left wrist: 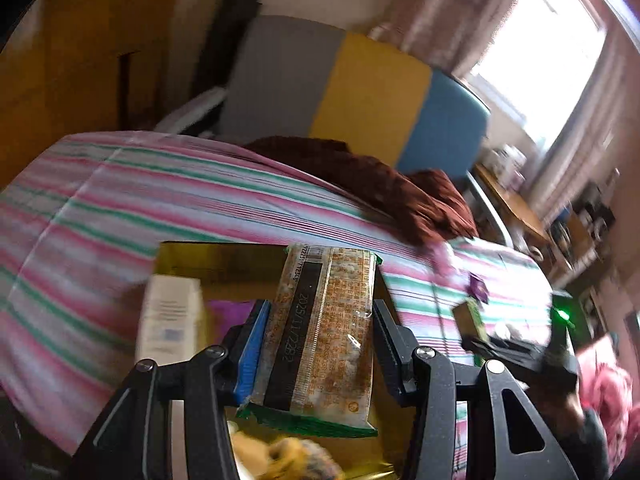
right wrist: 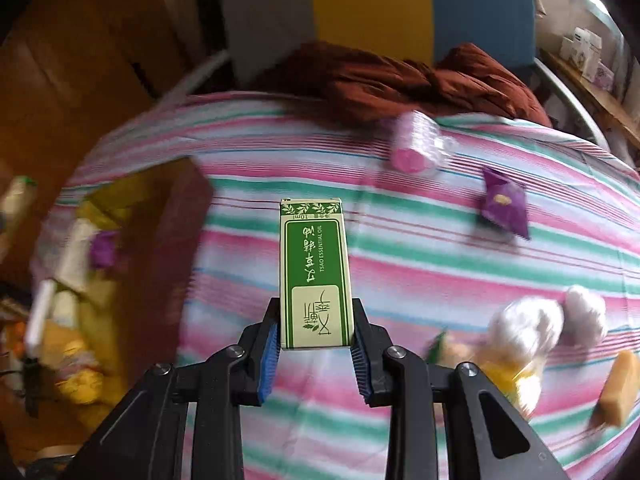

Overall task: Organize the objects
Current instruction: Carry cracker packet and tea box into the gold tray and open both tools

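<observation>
My left gripper (left wrist: 320, 308) is shut on a clear snack packet (left wrist: 320, 340) with brown contents and green ends. It hangs over an open gold-lined box (left wrist: 224, 260) that holds a white carton (left wrist: 172, 316), a purple packet and yellow-wrapped items. My right gripper (right wrist: 316, 308) is shut on a green and cream essential oil box (right wrist: 314, 272), held upright above the striped bedsheet (right wrist: 420, 264). The gold-lined box (right wrist: 120, 200) lies to its left. In the left wrist view the right gripper (left wrist: 480, 332) shows blurred at the right with the oil box (left wrist: 468, 316).
On the sheet lie a pink-capped clear bottle (right wrist: 412, 144), a purple sweet packet (right wrist: 504, 204), a bag of white cotton balls (right wrist: 532, 328) and a tan bar (right wrist: 620, 388). A dark red cloth (right wrist: 400, 76) is bunched at the bed's far side. A shelf stands at the right.
</observation>
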`<act>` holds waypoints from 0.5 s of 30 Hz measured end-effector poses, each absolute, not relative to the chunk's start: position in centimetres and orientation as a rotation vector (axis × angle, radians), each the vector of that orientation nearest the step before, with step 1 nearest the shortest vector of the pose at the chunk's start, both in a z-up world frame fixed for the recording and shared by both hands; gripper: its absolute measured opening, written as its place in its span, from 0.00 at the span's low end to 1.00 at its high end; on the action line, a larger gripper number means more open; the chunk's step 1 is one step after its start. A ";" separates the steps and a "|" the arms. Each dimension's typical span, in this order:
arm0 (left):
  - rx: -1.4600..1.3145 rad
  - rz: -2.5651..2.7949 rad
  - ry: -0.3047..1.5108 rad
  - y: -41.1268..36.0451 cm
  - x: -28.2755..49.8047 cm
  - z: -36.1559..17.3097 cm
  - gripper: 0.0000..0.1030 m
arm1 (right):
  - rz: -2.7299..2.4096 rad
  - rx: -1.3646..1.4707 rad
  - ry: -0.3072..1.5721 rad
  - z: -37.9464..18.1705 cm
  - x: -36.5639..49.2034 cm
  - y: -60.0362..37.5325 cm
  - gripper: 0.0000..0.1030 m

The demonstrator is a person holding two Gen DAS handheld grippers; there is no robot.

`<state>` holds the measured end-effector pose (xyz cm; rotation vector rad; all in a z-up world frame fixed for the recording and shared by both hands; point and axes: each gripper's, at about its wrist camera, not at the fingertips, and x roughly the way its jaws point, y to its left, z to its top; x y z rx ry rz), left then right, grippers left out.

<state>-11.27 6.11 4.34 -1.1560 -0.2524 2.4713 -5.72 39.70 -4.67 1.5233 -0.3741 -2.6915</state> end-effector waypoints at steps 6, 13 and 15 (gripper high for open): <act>-1.150 2.507 -0.362 1.8 -10.1 4.0 0.49 | -2.662 1.384 -0.374 -2.2 -3.7 34.2 0.30; -1.134 2.481 -0.407 0.4 -8.1 3.5 0.49 | -2.597 1.309 -0.337 -1.2 -2.4 28.3 0.30; -1.135 2.460 -0.407 0.6 -7.6 3.2 0.49 | -2.585 1.309 -0.336 -1.4 -2.6 27.3 0.30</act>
